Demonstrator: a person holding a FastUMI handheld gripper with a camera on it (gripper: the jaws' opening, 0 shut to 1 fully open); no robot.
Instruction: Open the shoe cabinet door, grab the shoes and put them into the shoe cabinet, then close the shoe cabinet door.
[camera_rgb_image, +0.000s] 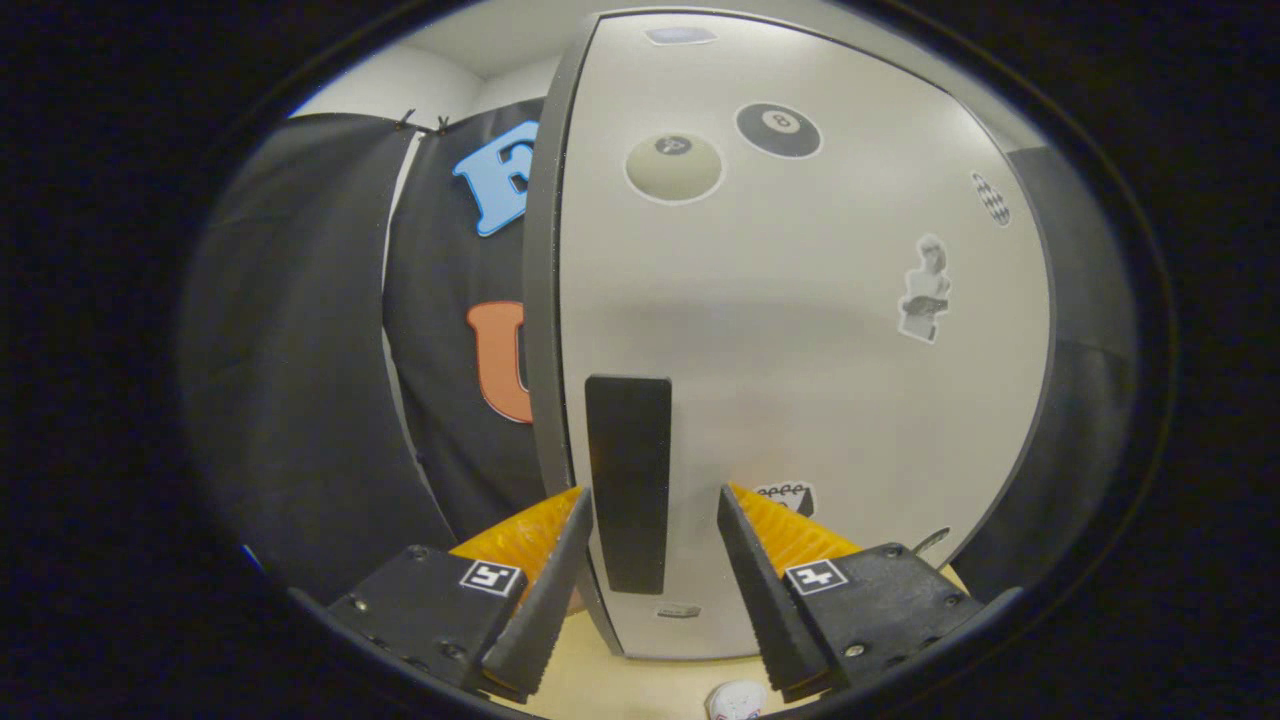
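Shoe cabinet (560, 300) upright just ahead of the gripper (655, 500), door (800, 350) closed flush against the frame, so contents hidden and impossible to tell. Pale, smooth door face with a darker grey edge down the side nearest the black cloth wall (300, 380). Long dark vertical handle (628, 480) mounted low on the door near that edge, sitting between the two fingers without either one touching it. Gripper spread wide, holding nothing, fingertips level with the handle's middle stretch. Stickers scattered over the door: a pale billiard ball (673, 167) and a black eight ball (779, 130) side by side near the top, a small checkered one (990, 198) by the far edge, a small figure (926, 290) below that, a spiral-bound notepad shape (788, 497) low down just past one finger. Light tabletop (640, 685) under the cabinet's foot. Small white object with pinkish marks (738, 700) lying on it between the finger bases, too cut off to say whether a shoe.
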